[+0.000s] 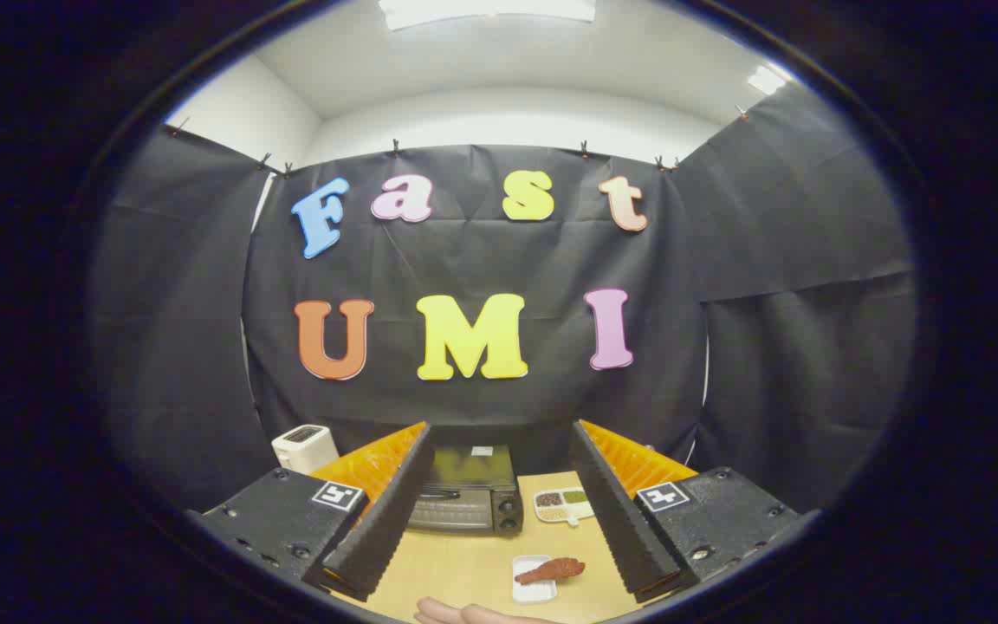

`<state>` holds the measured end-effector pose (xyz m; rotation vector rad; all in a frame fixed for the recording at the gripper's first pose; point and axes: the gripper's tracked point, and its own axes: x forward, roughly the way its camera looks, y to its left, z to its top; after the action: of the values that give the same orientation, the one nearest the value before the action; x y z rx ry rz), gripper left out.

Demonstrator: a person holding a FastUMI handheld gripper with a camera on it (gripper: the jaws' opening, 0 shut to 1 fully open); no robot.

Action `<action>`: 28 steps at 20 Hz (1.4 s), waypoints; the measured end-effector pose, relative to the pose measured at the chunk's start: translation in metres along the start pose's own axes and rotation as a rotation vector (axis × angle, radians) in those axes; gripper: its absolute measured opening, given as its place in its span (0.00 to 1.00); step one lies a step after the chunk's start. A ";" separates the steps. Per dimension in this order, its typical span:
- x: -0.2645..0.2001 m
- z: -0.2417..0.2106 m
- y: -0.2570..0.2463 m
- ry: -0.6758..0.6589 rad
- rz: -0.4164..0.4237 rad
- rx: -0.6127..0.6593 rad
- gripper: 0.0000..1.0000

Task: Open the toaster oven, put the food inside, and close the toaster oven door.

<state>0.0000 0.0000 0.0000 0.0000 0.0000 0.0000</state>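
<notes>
I have the gripper [499,511] held high and back from the table [464,563], its two fingers spread wide with nothing between them but open air, so it grips nothing; I read this as the start, a stance that lets me take in the whole layout before committing to a move. The toaster oven [469,496] sits on the far side of the table, seen between the fingers and beyond their tips, its door shut and its handle bar running across the top of the door, which is where I judge the first pull has to go. The food [551,569], a reddish-brown piece shaped like a drumstick, lies across a small white tray [532,591] nearer to me, just ahead of the right finger, well apart from the oven, probably so the door can drop open without hitting it. Beside the oven on the right is a divided dish [561,506] with dark and green fillings, close enough to the door's corner that I would mind it when swinging the door down. A white toaster [305,447] stands off to the left, behind the left finger, out of the way. A person's hand [464,614] rests at the near edge of the table, below the tray
</notes>
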 end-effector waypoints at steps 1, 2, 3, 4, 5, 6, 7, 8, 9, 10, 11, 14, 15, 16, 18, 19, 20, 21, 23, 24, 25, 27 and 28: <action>0.002 -0.002 -0.002 0.003 -0.006 0.004 1.00; 0.003 -0.001 -0.004 0.000 -0.013 0.000 1.00; 0.005 0.000 -0.006 -0.005 -0.019 -0.002 1.00; 0.005 0.003 -0.009 -0.014 -0.025 0.000 0.99; 0.004 0.004 -0.011 -0.023 -0.030 -0.002 1.00; 0.004 0.005 -0.013 -0.029 -0.033 -0.002 0.99; 0.003 0.005 -0.013 -0.030 -0.033 -0.001 0.99; 0.002 0.004 -0.013 -0.027 -0.030 0.000 1.00; 0.002 0.002 -0.014 -0.026 -0.028 -0.001 1.00; 0.002 0.002 -0.015 -0.025 -0.027 -0.003 1.00; 0.002 0.002 -0.017 -0.024 -0.028 -0.004 1.00; 0.003 0.003 -0.018 -0.033 -0.031 -0.004 1.00; 0.004 0.002 -0.019 -0.031 -0.029 -0.001 0.99; 0.005 -0.001 -0.018 -0.027 -0.025 0.002 1.00; 0.009 -0.007 -0.017 -0.019 -0.020 -0.004 1.00; 0.012 -0.011 -0.016 -0.017 -0.018 -0.008 1.00; 0.016 -0.017 -0.016 -0.007 -0.016 -0.015 1.00; 0.020 -0.024 -0.015 0.003 -0.010 -0.020 1.00; 0.029 -0.036 -0.014 0.016 0.004 -0.021 1.00; 0.036 -0.044 -0.013 0.024 0.009 -0.026 0.99; 0.045 -0.054 -0.013 0.037 0.015 -0.033 1.00; 0.065 -0.074 -0.005 0.067 0.047 -0.045 1.00; 0.074 -0.082 -0.001 0.076 0.060 -0.048 1.00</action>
<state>0.0743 -0.0014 -0.0824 -0.0479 0.0759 0.0602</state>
